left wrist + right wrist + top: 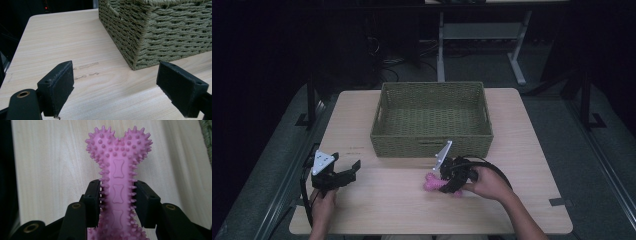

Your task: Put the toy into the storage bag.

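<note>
The right tongs are clenched on a pink spiked bone-shaped chew toy, their two black pads pressing the narrow shaft from either side; the knobbed, heart-like end of the toy points away toward twelve o'clock in the right gripper view, over the pale wood of the desk. In the high view the toy lies low at the desk, just in front of the woven green basket, toward six o'clock from the middle of its front wall and near it but apart; the right tongs meet it from the three o'clock side, with the person's right hand behind them.

The left tongs are released, jaws standing wide with nothing between them; they sit at about eight o'clock from the basket, well apart from the toy, held by the left hand near the desk's front-left edge. In the left gripper view the jaws frame bare desk, and a corner of the basket rises at about one o'clock.
</note>
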A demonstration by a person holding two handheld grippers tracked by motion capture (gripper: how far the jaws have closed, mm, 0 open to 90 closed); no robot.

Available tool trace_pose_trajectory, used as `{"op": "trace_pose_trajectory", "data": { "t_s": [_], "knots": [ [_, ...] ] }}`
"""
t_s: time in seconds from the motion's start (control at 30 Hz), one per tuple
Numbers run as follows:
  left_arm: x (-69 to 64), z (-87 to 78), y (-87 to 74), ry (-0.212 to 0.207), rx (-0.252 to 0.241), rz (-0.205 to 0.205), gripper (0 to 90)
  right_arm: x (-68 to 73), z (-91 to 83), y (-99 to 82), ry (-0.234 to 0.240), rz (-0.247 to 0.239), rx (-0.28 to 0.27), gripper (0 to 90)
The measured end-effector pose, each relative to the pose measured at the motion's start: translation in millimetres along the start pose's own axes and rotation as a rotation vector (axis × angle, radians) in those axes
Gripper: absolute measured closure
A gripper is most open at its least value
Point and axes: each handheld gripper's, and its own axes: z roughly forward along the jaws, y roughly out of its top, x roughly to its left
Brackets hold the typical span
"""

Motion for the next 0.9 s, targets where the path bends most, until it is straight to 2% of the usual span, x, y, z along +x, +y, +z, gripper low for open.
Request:
{"op": "trace_pose_trajectory", "data": {
  "t_s": [0.1,0.17,0.33,0.47,0.9],
  "knots": [
    [-0.3,0.3,-0.1,0.001,0.006,0.004,13.9,-3.0,-9.0,-0.8,0.000,0.002,-0.010,58.1],
    [-0.5,1.2,-0.5,0.001,0.005,0.005,13.8,-7.2,-17.5,-2.5,0.019,0.007,-0.032,58.1],
    [-0.9,2.4,-0.4,0.002,0.009,0.007,13.9,-11.6,-27.7,-4.1,0.016,0.004,-0.029,58.1],
    [-0.9,2.6,-0.9,0.000,0.014,0.006,13.9,-18.2,-39.1,-4.5,0.025,0.010,-0.048,58.2],
    [0.0,2.8,-0.2,0.011,0.007,0.006,13.9,-34.3,-71.5,7.6,0.008,0.000,-0.054,58.2]
  ]
}}
